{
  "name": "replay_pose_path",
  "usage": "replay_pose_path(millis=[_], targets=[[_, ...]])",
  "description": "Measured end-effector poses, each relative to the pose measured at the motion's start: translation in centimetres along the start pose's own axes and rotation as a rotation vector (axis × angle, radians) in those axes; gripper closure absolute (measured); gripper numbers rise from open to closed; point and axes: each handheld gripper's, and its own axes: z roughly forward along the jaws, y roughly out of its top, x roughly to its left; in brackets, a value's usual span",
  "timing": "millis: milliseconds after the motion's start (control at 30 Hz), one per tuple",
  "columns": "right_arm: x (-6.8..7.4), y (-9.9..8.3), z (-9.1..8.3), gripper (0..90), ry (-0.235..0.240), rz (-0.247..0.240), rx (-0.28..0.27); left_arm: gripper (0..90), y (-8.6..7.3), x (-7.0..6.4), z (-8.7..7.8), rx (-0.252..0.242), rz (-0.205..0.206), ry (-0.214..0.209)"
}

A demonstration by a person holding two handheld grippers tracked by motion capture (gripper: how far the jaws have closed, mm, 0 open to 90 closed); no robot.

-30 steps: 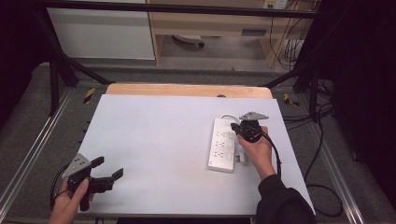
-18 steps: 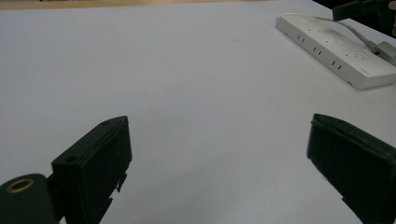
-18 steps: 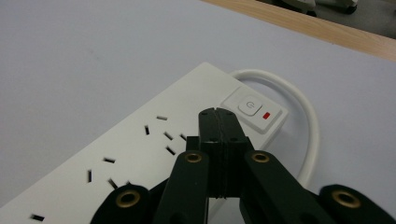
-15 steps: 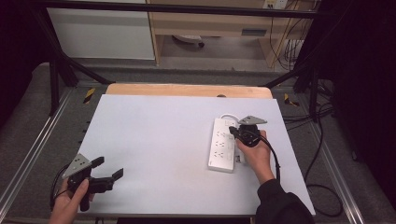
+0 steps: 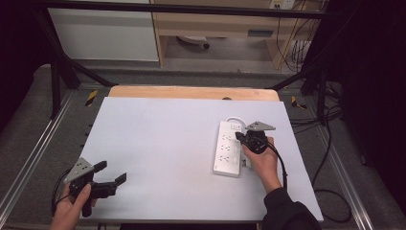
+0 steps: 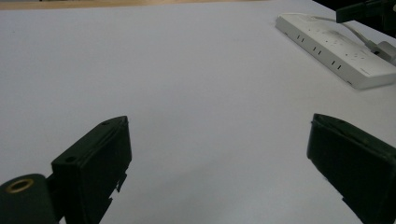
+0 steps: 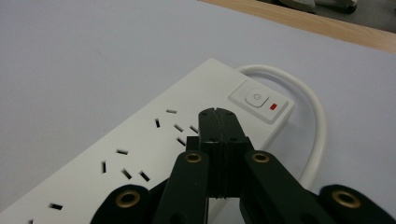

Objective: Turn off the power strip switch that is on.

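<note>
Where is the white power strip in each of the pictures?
High view: the power strip lies right of centre on the table, beside the right gripper.
Left gripper view: it lies far off, at the top right.
Right gripper view: it lies just beyond the closed fingers.
Shared landmark: its looped white cord.

The power strip point(image 5: 229, 148) is showing plain white, its cable point(image 7: 312, 116) white as well, with rows of small dark slots patterning its top face. Its power button point(image 7: 255, 98) is showing white with a faint grey symbol, and a small red indicator point(image 7: 273, 107) is sitting just beside it. The worktop point(image 5: 158, 143) is showing pale bluish-white, with a light wooden strip point(image 5: 191, 92) running along its far edge. The right gripper point(image 7: 218, 113) is showing black with brass-coloured rivets. The left gripper point(image 5: 111, 172) is showing black too, carrying a grey three-cornered plate.
</note>
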Motion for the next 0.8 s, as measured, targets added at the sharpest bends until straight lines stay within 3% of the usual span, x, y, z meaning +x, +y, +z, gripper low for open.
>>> replay_pose_path(millis=[800], targets=[[0.0, -1.0, 0.31, 90.0, -0.009, 0.018, 0.013, 6.4, 0.0, -0.02, 0.01, 0.001, 0.004, -0.002]])
